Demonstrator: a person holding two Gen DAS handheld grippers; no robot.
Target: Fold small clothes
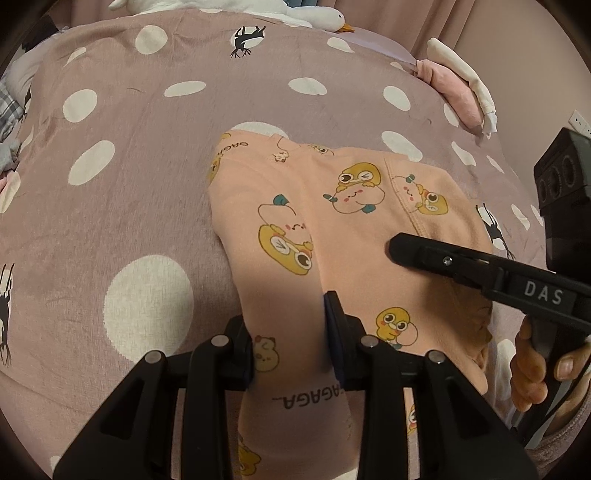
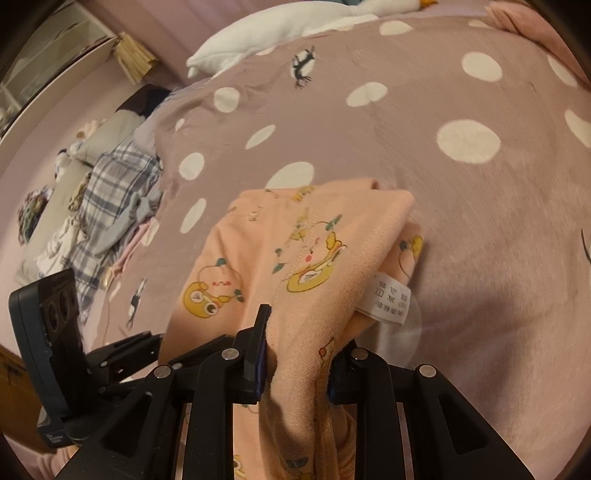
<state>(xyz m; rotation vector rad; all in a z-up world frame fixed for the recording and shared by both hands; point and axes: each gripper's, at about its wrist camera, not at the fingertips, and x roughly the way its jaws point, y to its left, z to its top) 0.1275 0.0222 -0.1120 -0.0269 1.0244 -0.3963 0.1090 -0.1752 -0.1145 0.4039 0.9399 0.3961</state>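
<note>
Small peach garment [image 1: 332, 236] printed with yellow duck and pale blob cartoons lies on a mauve bedspread [image 1: 122, 177] with white dots and black bird figures, roughly mid-bed and toward the near edge. Left gripper [image 1: 291, 347] sits at the near end of the garment, jaws part-way open with a raised ridge of the peach cloth running up between them; the right pad presses against the fold, the left pad is partly hidden by cloth, so a firm pinch cannot be confirmed from this view. Right gripper [image 2: 295, 365] is closed down narrow on a bunched fold of the same garment, cloth pinched between both pads and hanging below them. A white care label [image 2: 388, 299] shows at the garment's right edge in the right wrist view, just beyond the clamped fold. Seen from the left wrist view, the right gripper's finger reaches in from the right over the cloth, marked DAS, with the person's hand [image 1: 535, 373] wrapped round its handle at the right edge. Far side of the bed: a white plush goose [image 1: 295, 11]. Far right: folded pink and white clothes [image 1: 461, 85]. Far left in the right wrist view: a heap of plaid and mixed clothes [image 2: 107, 206].
</note>
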